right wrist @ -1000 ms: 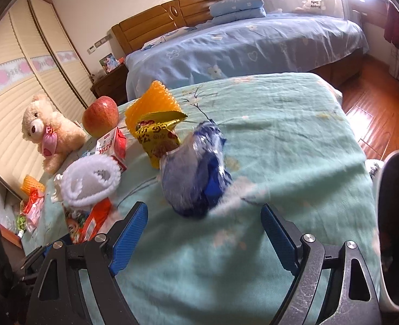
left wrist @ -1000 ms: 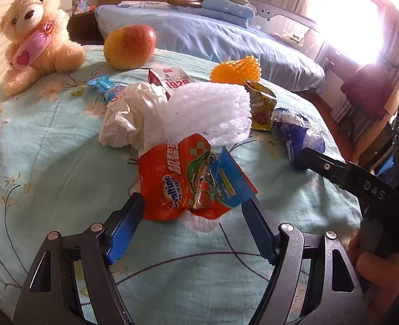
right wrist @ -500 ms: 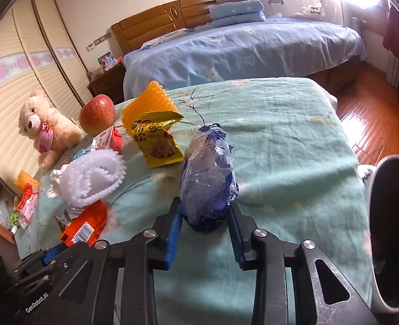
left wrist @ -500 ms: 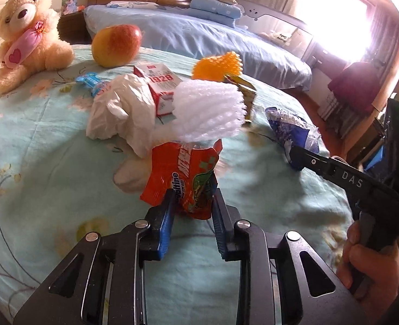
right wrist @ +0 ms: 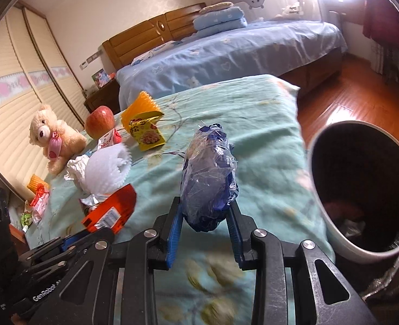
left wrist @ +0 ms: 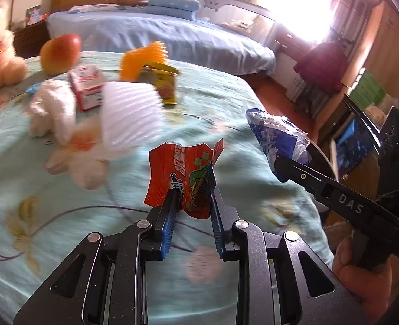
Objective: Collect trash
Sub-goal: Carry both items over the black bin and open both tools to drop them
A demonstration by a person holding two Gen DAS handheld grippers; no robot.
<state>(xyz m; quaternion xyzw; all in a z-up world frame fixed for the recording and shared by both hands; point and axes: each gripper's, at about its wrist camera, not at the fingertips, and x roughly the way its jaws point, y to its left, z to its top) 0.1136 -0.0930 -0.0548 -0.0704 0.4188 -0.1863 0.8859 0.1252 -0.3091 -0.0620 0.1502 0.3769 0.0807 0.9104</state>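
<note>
My left gripper (left wrist: 192, 197) is shut on a red Ovaltine wrapper (left wrist: 183, 173) and holds it above the teal bedspread (left wrist: 64, 189); the wrapper also shows in the right wrist view (right wrist: 110, 211). My right gripper (right wrist: 203, 211) is shut on a blue-and-clear plastic bag (right wrist: 209, 176), lifted off the bed; the bag also shows in the left wrist view (left wrist: 278, 140). A white trash bin (right wrist: 362, 187) with a dark inside stands to the right of the bed, some trash at its bottom.
On the bed lie a white foam net (right wrist: 107, 168), crumpled white paper (left wrist: 50, 108), a red-and-white carton (left wrist: 87, 86), a yellow snack packet (right wrist: 146, 132), an orange foam net (left wrist: 142, 59), an apple (right wrist: 100, 122) and a teddy bear (right wrist: 53, 138). Wooden floor lies to the right.
Both grippers closed on their items, then lifted them off the bed and moved right toward the bin, which now fills more of the right wrist view.
</note>
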